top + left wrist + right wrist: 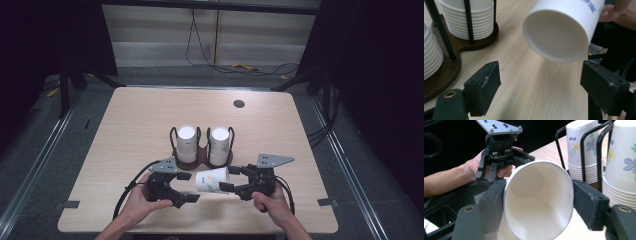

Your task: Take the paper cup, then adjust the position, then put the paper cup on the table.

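Note:
A flower-printed white paper cup (pixel 212 179) lies on its side in the air just above the table (pixel 140 120). My right gripper (pixel 229 179) is shut on the cup's open rim (pixel 536 202), one jaw on each side. The cup's closed base (pixel 556 35) points at my left gripper (pixel 189 187), which stands open a little short of it with nothing between its jaws. My left gripper (pixel 504 170) shows beyond the cup in the right gripper view. Behind the cup, a dark wooden holder (pixel 192 161) with black wire frames keeps two upside-down cup stacks (pixel 187 142) (pixel 219 145).
A round cable hole (pixel 239 103) sits near the table's far right edge. Cables (pixel 240 65) run across the floor behind the table. The holder's base (pixel 449 72) and one stack (pixel 469 20) lie close to the left of my left gripper's jaws.

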